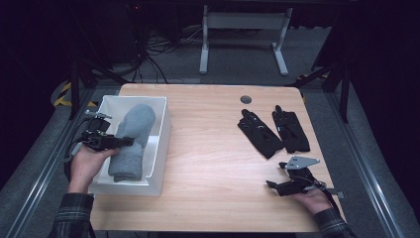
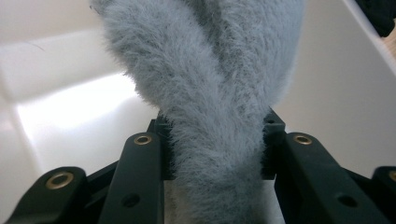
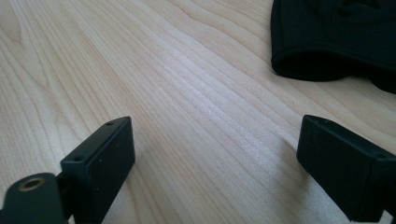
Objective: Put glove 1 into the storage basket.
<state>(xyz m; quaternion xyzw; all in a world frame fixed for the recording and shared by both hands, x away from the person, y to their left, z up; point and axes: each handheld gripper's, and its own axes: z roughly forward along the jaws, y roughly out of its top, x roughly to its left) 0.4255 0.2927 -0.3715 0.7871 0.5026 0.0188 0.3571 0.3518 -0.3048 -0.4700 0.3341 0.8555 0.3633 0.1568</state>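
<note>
High view first: we are holding the left gripper (image 1: 130,141) over the white bin (image 1: 161,144) at the left edge of the worktop (image 1: 213,148), and its fingers are clamping across the middle of a grey fuzzy mitten (image 1: 133,139) that is lying lengthwise inside the bin. Left gripper view is giving us the close look: the grey fuzzy mitten (image 2: 215,116) is sitting squeezed between the two black fingers (image 2: 140,172), pinched narrow where the pads are pressing on it, with the white bin (image 2: 70,112) wall showing behind.

Over on the right, we are resting the right gripper (image 1: 271,185) low on the worktop near the front edge. Right gripper view is showing its fingers (image 3: 100,161) standing wide apart with nothing between them, just bare worktop (image 3: 187,93). Beyond it, a pair of black gloves (image 1: 273,130) is lying side by side on the wood, well apart from the bin; one black cuff (image 3: 327,42) is peeking into the right gripper view.
</note>
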